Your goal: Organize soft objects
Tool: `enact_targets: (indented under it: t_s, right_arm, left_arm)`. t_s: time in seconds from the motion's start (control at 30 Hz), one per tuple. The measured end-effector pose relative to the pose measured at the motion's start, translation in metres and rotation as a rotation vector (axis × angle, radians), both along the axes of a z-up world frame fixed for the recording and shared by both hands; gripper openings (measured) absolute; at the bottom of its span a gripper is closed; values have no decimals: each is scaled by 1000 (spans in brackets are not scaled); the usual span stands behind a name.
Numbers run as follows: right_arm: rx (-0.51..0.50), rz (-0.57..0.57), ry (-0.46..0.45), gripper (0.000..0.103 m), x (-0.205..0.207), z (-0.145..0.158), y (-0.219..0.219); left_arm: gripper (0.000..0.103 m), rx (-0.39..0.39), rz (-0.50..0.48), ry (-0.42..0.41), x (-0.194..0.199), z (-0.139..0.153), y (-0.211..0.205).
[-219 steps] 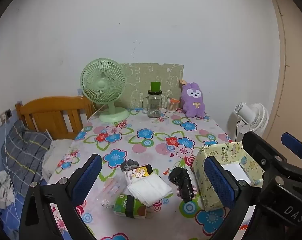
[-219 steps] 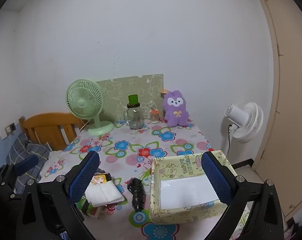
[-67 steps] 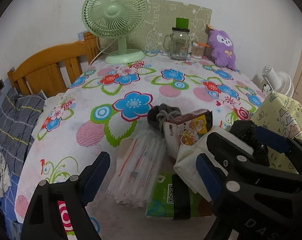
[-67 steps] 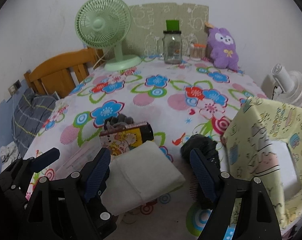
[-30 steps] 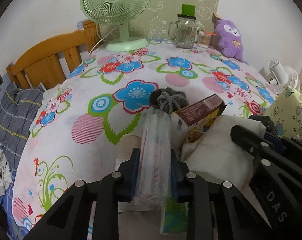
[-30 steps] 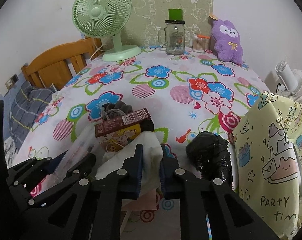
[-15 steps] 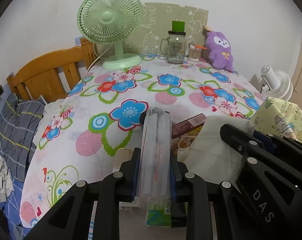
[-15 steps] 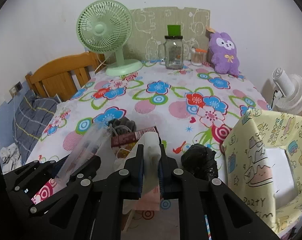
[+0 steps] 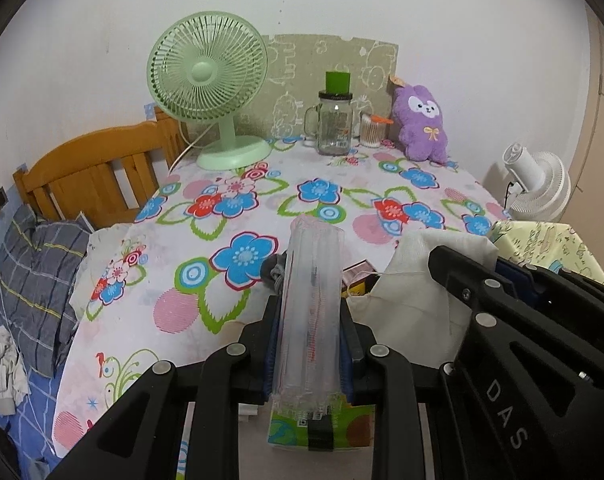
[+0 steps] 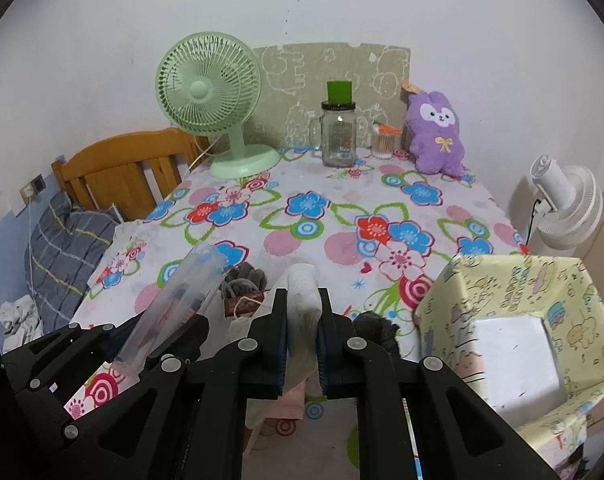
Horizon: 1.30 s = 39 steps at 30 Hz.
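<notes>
My left gripper (image 9: pixel 308 320) is shut on a clear plastic packet of straws (image 9: pixel 312 304), held up off the flowered table (image 9: pixel 230 216); the same packet (image 10: pixel 174 296) shows at the left of the right wrist view. My right gripper (image 10: pixel 302 316) is shut on a folded white cloth (image 10: pixel 302 300), also lifted; that cloth (image 9: pixel 418 292) hangs beside the packet in the left wrist view. Below lie a green tissue pack (image 9: pixel 322 428), a small printed box (image 9: pixel 356 280), a grey knit bundle (image 10: pixel 246 276) and a black crumpled bag (image 10: pixel 376 326). A yellow patterned box (image 10: pixel 514 300) stands open at the right.
At the table's far edge stand a green desk fan (image 9: pixel 210 92), a glass jar with a green lid (image 9: pixel 336 118), a cotton-swab cup (image 9: pixel 372 130) and a purple plush (image 9: pixel 422 124). A wooden bed frame (image 9: pixel 90 172) lies left; a white floor fan (image 9: pixel 538 188) stands right.
Both grippers have risen from the table with the straw packet and the white cloth. The view has tilted up, so the items left on the table sit lower in both views.
</notes>
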State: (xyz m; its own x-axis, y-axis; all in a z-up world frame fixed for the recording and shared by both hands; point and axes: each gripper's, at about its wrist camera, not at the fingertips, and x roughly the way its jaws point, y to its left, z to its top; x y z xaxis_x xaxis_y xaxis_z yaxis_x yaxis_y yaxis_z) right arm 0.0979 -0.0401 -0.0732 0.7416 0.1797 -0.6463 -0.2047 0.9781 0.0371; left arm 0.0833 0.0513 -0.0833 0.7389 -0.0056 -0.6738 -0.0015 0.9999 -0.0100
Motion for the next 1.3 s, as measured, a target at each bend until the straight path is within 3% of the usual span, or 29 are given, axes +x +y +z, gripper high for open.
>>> enact_targets:
  t_s: [0.6,1.3]
  right_arm:
    - [5,1,-72,15,-15,44,-17]
    - [4,-34,-105,15,-18,62,-65]
  left_arm:
    - [24,-3,-2,-89,-13,41,-17]
    - [24,-10,-26,-122,-10,55,-63]
